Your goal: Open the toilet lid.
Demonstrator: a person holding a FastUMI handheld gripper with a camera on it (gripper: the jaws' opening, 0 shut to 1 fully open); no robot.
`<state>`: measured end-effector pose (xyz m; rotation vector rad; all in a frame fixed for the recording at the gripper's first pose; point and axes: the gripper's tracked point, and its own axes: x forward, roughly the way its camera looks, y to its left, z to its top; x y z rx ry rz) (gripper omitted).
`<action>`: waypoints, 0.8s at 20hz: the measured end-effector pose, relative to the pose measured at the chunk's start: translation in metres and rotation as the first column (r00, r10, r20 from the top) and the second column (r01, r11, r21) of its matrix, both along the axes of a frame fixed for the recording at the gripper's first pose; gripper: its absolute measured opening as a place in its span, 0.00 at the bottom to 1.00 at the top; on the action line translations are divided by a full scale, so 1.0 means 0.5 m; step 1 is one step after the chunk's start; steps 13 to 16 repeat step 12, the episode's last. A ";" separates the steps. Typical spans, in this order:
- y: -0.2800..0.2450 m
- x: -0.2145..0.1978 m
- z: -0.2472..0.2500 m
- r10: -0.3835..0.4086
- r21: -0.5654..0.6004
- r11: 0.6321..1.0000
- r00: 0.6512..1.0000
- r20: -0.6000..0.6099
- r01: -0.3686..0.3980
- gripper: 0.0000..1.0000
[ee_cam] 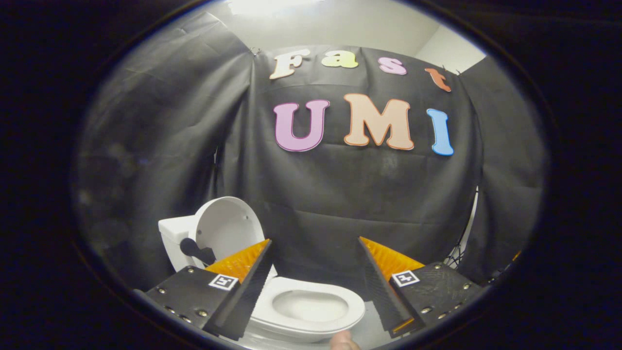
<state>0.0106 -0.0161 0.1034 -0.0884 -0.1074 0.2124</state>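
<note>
White plastic catches my eye first: the toilet lid [227,227] stands upright, tipped back against the tank [174,239], which tells me the opening I came for looks done. It sits beyond my left finger, partly hidden behind that finger's tip. Below it the seat [311,306] lies flat on the bowl, its oval opening showing between my fingers and just ahead of them.

My gripper [315,245] is spread wide and holds nothing; the fingers are well apart from the lid and touch no part of the toilet. I judge I am held back and above the bowl like this so the lid can rest on its own without my support. A dark knob-shaped piece [194,249] pokes out by the lid's lower edge near the tank; I cannot tell what it is. A bit of a hand [344,340] shows low between the fingers.
</note>
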 end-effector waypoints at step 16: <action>-0.168 -0.033 0.031 -0.086 0.056 0.995 0.996 0.021 0.085 0.97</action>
